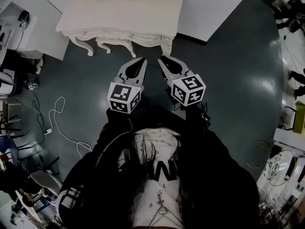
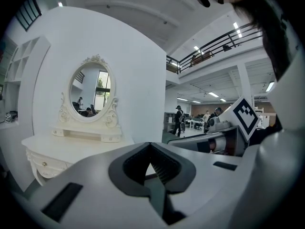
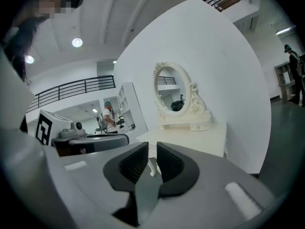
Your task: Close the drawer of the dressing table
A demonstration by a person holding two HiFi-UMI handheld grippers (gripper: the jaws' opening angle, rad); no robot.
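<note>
The cream dressing table (image 1: 119,13) stands against a white partition at the top of the head view, its knobbed drawer fronts (image 1: 131,35) facing me. From here I cannot tell whether any drawer is pulled out. The table (image 2: 71,144) and its oval mirror (image 2: 90,92) sit left of centre in the left gripper view, and the table (image 3: 190,137) is ahead in the right gripper view. My left gripper (image 1: 141,61) (image 2: 150,146) is shut, tips touching, empty. My right gripper (image 1: 162,59) (image 3: 152,156) shows a narrow gap between its pads, nothing in it. Both hang side by side over the floor, short of the table.
Dark floor (image 1: 228,80) spreads right of the table. A white cable (image 1: 57,123) trails across the floor at the left, near a white shelf unit (image 1: 19,27). People (image 2: 178,120) stand far off in the hall beyond the partition.
</note>
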